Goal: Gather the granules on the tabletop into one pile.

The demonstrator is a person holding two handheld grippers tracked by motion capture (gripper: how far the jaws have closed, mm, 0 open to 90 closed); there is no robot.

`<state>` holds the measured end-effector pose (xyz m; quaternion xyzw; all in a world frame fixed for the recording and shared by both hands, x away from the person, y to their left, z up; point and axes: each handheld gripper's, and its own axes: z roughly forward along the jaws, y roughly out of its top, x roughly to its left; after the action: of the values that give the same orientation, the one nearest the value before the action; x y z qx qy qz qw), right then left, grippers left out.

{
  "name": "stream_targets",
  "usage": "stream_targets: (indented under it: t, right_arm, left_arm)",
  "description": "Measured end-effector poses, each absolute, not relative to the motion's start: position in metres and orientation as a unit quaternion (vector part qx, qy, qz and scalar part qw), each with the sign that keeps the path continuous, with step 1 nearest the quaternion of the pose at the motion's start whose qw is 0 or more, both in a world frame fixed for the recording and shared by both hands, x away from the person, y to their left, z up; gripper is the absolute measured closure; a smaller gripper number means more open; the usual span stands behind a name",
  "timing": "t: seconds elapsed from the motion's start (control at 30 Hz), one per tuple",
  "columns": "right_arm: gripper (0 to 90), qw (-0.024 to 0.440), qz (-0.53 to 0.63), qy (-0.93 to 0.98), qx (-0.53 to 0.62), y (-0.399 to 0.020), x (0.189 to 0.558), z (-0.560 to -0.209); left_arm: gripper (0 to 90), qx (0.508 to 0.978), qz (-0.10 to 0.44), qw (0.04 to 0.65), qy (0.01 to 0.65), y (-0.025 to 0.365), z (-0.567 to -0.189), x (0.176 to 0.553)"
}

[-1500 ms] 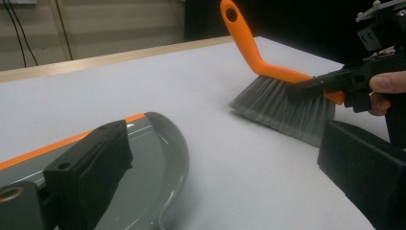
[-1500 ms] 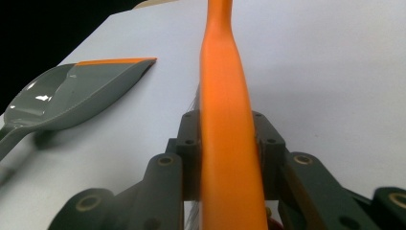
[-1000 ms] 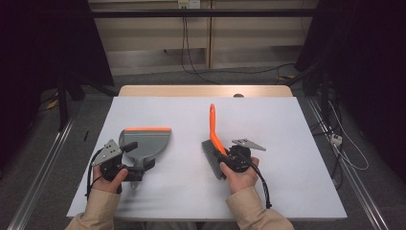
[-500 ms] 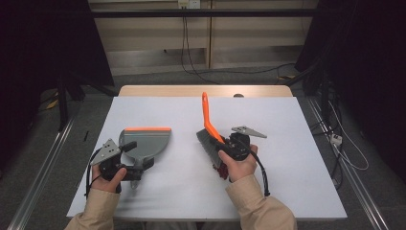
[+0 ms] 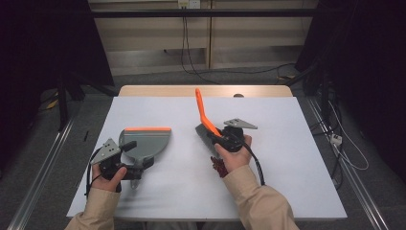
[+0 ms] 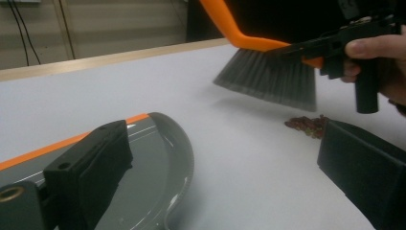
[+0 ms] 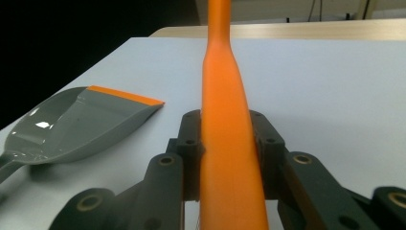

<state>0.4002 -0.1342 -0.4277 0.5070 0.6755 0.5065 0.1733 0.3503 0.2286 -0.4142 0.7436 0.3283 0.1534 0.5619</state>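
The orange-handled grey-bristled brush (image 5: 207, 125), gripped by the right tongs (image 5: 225, 139), is raised beside reddish crumbs (image 6: 306, 125); the grey dustpan (image 5: 146, 142) is clamped in the left tongs (image 5: 125, 163); next, a sweep towards it is called for.

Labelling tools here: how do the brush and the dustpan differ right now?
The brush hangs lifted off the table, clamped in the right gripper; the dustpan lies flat, at the left gripper. The brush has bristles and a long orange handle; the dustpan is a shallow scoop. Both are grey with orange.

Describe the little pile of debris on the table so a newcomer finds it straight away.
On the white table, look below the raised brush in the right gripper. The debris lies there: a small dark reddish heap, the only loose bits, apart from the grey dustpan with its orange edge.
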Motion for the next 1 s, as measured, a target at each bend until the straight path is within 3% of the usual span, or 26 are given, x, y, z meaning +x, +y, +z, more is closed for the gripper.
stream_targets:
  t: [0.33, 1.0]
  right_arm:
    - [70.9, 0.200, 0.487, 0.711, 0.467, -0.102, 0.417, -0.449]
    - [70.9, 0.190, 0.489, 0.707, 0.474, -0.124, 0.394, -0.446]
  left_arm:
    - [4.2, 0.741, 0.154, 0.562, 0.333, 0.231, -0.415, 0.351]
    - [4.2, 0.746, 0.152, 0.560, 0.327, 0.228, -0.415, 0.350]
